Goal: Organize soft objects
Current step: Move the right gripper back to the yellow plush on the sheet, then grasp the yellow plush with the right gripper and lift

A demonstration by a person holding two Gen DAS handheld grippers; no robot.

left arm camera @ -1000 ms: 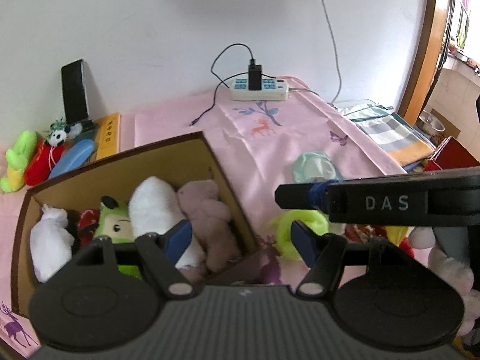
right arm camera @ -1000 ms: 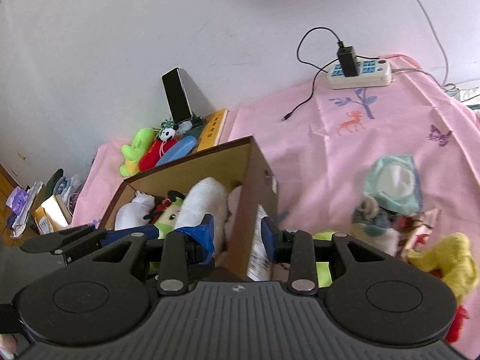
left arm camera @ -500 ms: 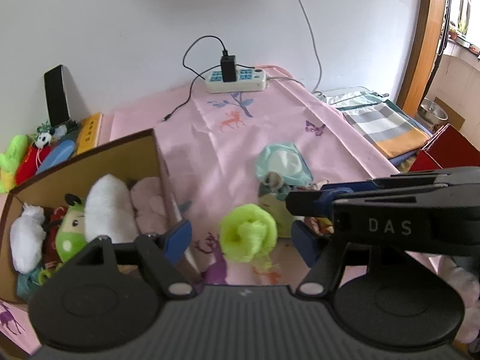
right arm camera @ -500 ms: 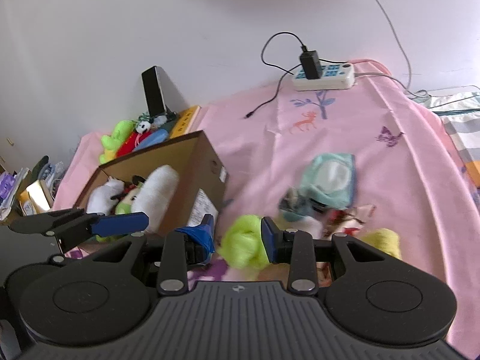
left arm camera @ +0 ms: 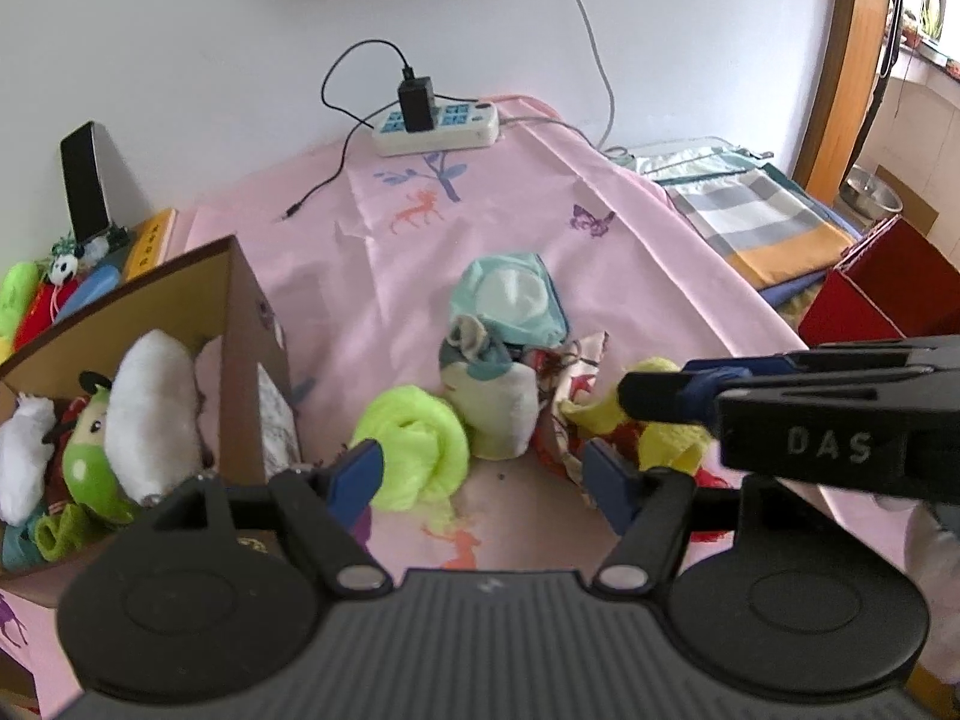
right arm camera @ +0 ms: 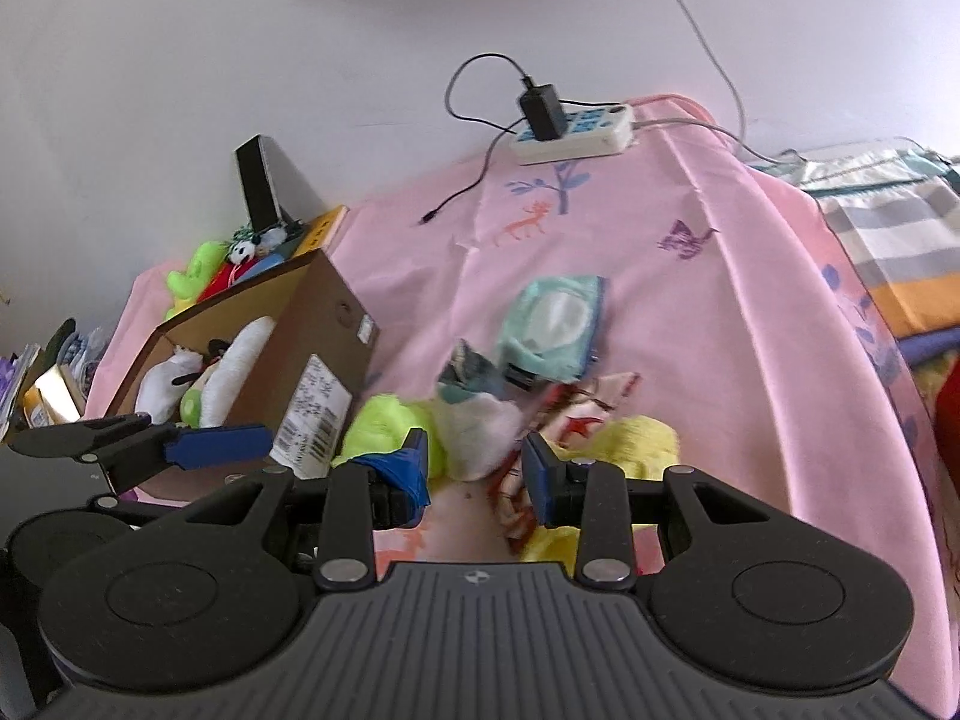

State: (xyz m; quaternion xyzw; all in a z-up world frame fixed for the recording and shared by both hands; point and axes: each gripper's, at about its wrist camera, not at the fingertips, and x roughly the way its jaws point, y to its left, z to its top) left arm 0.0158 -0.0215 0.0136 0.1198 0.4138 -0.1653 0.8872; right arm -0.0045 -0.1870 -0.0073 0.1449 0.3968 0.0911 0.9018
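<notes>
The toys in the cardboard box (left arm camera: 240,324) are half hidden by its walls, and the pile of soft things to its right is a blurry jumble. The left gripper (left arm camera: 483,471) hangs low over the pink cloth (left arm camera: 630,252) with its jaws wide apart and empty, the lime green fluffy toy (left arm camera: 414,444) just past its left finger. The right gripper (right arm camera: 474,468) is open and empty too, pointing at the white soft toy (right arm camera: 480,426) in the pile.
</notes>
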